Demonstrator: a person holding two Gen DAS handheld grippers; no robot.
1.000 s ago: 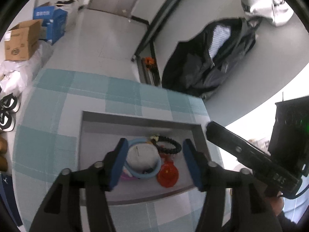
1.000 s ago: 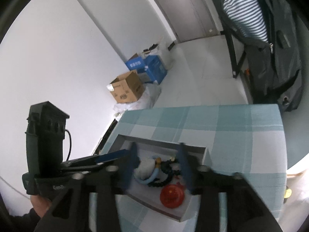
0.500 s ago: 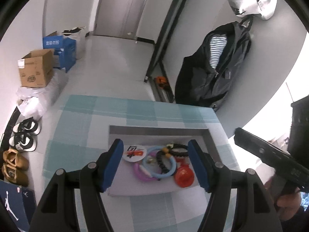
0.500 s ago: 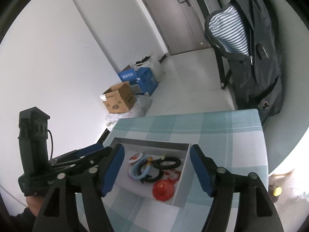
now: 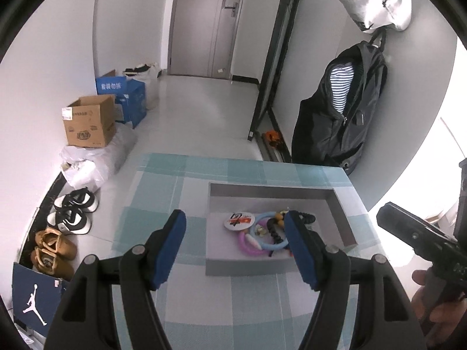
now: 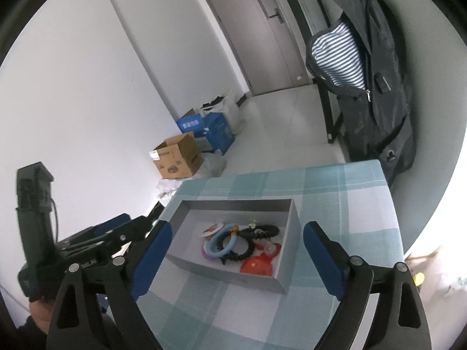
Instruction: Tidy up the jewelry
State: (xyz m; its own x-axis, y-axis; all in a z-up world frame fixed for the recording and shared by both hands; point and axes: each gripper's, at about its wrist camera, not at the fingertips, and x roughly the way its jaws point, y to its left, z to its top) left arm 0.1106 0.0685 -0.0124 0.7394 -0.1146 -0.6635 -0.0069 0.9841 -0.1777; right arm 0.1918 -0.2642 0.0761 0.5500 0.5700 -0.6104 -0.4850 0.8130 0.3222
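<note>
A shallow grey box (image 5: 271, 195) sits on the checked tablecloth and holds the jewelry. In it lie a round white badge (image 5: 239, 220), a light blue ring (image 5: 273, 243), a pink ring (image 5: 246, 245) and a black bead bracelet (image 5: 274, 230). The right wrist view shows the same box (image 6: 236, 204) with a red disc (image 6: 256, 267) at its near corner. My left gripper (image 5: 234, 214) hovers open in front of the box, nothing between its fingers. My right gripper (image 6: 238, 226) hangs above the box's near side, jaws opening wide and empty.
The table (image 5: 175, 192) ends just beyond the box and at the right. On the floor stand cardboard boxes (image 5: 87, 122) and shoes (image 5: 71, 213). A dark jacket (image 5: 341, 116) hangs at the right wall. A hand (image 5: 437, 315) holds the right gripper.
Both grippers have drawn back and risen from the box, so it looks smaller and farther. The right jaws have spread much wider. The left view now tilts up toward the door.
</note>
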